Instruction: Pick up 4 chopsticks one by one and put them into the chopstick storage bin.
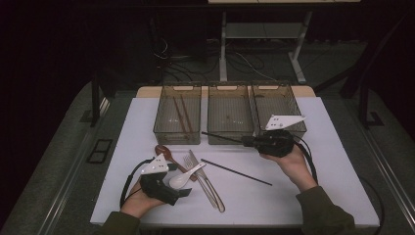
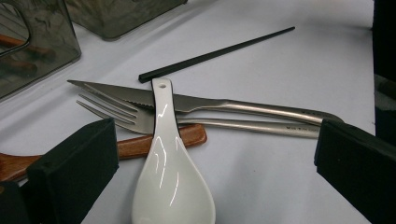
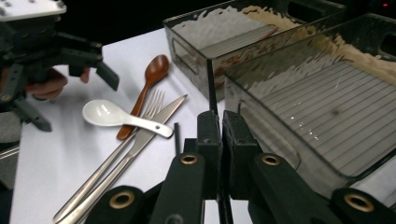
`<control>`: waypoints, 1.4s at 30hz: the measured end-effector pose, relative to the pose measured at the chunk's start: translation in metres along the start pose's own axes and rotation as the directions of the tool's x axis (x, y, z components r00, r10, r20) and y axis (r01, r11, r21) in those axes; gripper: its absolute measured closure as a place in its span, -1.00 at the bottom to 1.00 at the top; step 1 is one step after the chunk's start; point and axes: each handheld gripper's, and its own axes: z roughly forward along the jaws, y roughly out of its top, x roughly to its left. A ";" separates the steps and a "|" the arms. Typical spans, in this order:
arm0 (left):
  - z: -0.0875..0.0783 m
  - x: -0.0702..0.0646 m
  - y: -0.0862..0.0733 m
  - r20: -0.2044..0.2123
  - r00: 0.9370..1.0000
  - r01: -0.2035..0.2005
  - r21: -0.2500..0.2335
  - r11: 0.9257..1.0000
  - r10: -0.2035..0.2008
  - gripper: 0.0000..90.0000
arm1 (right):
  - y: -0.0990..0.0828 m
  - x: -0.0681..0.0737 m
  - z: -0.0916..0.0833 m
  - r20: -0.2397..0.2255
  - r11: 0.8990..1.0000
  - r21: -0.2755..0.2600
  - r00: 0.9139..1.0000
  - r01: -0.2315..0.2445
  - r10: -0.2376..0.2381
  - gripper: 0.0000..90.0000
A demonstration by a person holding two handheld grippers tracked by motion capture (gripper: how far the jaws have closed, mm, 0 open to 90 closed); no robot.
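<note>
Right gripper (image 1: 244, 142) lifts a black chopstick (image 1: 222, 137) toward the bins

Its jaws are clamped on the thin, straight, matt black stick, held above the bench just in front of the middle bin (image 1: 230, 137); best to keep it level, clear the rim, then lower it in before letting go. The left gripper (image 2: 210, 158), jaws wide apart, hovers over the glossy white spoon (image 2: 170, 172) near the front left edge, with its twin chopstick (image 1: 236, 172) lying mid-bench
</note>
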 end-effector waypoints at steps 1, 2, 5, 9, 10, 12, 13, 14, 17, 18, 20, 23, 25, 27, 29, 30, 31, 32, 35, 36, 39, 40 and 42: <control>0.000 0.000 0.000 -0.001 1.000 -0.003 -0.002 1.000 0.003 -1.00 | 0.002 -0.001 0.001 0.005 1.000 -0.002 1.000 -0.004 0.004 0.92; 0.000 0.001 0.000 0.000 1.000 -0.002 -0.004 1.000 0.002 -1.00 | 0.003 -0.001 0.003 0.011 1.000 -0.004 1.000 -0.005 0.005 0.92; -0.001 0.001 0.000 -0.002 1.000 0.002 -0.010 1.000 -0.002 -1.00 | 0.007 -0.003 0.006 0.016 1.000 -0.013 1.000 -0.012 0.012 0.92; -0.001 0.001 0.000 -0.002 1.000 0.003 -0.010 1.000 -0.003 -1.00 | 0.013 -0.005 0.011 0.023 0.999 -0.022 0.999 -0.024 0.024 0.92; -0.001 0.001 0.000 -0.002 1.000 0.001 -0.012 1.000 -0.001 -1.00 | 0.015 -0.006 0.013 0.029 0.999 -0.023 0.999 -0.023 0.024 0.92; -0.001 0.000 0.000 -0.004 1.000 0.001 -0.011 1.000 -0.001 -1.00 | 0.019 -0.006 0.017 0.026 0.999 -0.024 0.999 -0.027 0.028 0.92; -0.001 0.000 0.000 -0.006 1.000 0.001 -0.012 1.000 -0.001 -1.00 | 0.022 -0.006 0.019 0.030 0.999 -0.022 0.999 -0.024 0.024 0.92; -0.001 0.000 0.000 -0.010 1.000 0.003 -0.012 1.000 -0.003 -1.00 | 0.024 -0.007 0.021 0.032 1.000 -0.019 0.999 -0.021 0.022 0.92; -0.001 0.000 0.000 -0.014 1.000 0.007 -0.012 1.000 -0.007 -1.00 | 0.031 -0.007 0.028 0.046 1.000 -0.013 0.999 -0.020 0.021 0.92; -0.001 -0.001 0.000 -0.014 1.000 0.008 -0.012 1.000 -0.008 -1.00 | 0.034 -0.008 0.030 0.047 1.000 -0.009 0.999 -0.020 0.020 0.92; -0.001 -0.001 0.000 -0.015 1.000 0.008 -0.015 1.000 -0.008 -1.00 | 0.038 -0.008 0.034 0.053 1.000 -0.006 0.998 -0.024 0.024 0.92; -0.001 -0.001 0.000 -0.017 1.000 0.008 -0.013 1.000 -0.008 -1.00 | 0.042 -0.010 0.041 0.062 1.000 -0.004 0.998 -0.030 0.030 0.92; 0.000 -0.001 0.000 -0.016 1.000 0.007 -0.012 1.000 -0.007 -1.00 | 0.045 -0.012 0.045 0.069 0.999 -0.002 0.997 -0.038 0.038 0.92; 0.000 -0.001 0.000 -0.016 1.000 0.008 -0.016 1.000 -0.008 -1.00 | 0.047 -0.013 0.049 0.081 0.999 -0.001 0.996 -0.045 0.045 0.92; 0.000 -0.001 0.000 -0.014 1.000 0.007 -0.019 1.000 -0.007 -1.00 | 0.050 -0.015 0.054 0.082 0.999 0.001 0.995 -0.052 0.052 0.92; 0.000 -0.001 0.000 -0.014 1.000 0.006 -0.019 1.000 -0.007 -1.00 | 0.051 -0.015 0.057 0.085 0.999 0.003 0.995 -0.053 0.052 0.92; 0.000 -0.001 0.000 -0.013 1.000 0.005 -0.018 1.000 -0.005 -1.00 | 0.052 -0.015 0.059 0.086 0.999 0.008 0.995 -0.053 0.052 0.92; 0.000 -0.002 0.000 -0.013 1.000 0.004 -0.016 1.000 -0.004 -1.00 | 0.053 -0.015 0.062 0.086 0.998 0.010 0.995 -0.056 0.055 0.92; 0.001 -0.003 0.000 -0.009 1.000 0.006 -0.019 1.000 -0.006 -1.00 | 0.056 -0.016 0.071 0.093 0.998 0.022 0.994 -0.062 0.060 0.92; 0.001 -0.003 0.000 -0.008 1.000 0.008 -0.021 1.000 -0.008 -1.00 | 0.057 -0.016 0.075 0.092 0.998 0.026 0.994 -0.064 0.061 0.92; 0.000 -0.003 0.000 -0.010 1.000 0.008 -0.023 1.000 -0.009 -1.00 | 0.060 -0.016 0.085 0.095 0.997 0.039 0.994 -0.063 0.059 0.92; 0.000 -0.003 0.000 -0.011 1.000 0.006 -0.023 1.000 -0.007 -1.00 | 0.062 -0.016 0.088 0.102 0.998 0.039 0.994 -0.053 0.049 0.92; 0.000 -0.002 0.000 -0.009 1.000 0.008 -0.025 1.000 -0.008 -1.00 | 0.065 -0.016 0.094 0.107 0.998 0.048 0.993 -0.049 0.044 0.92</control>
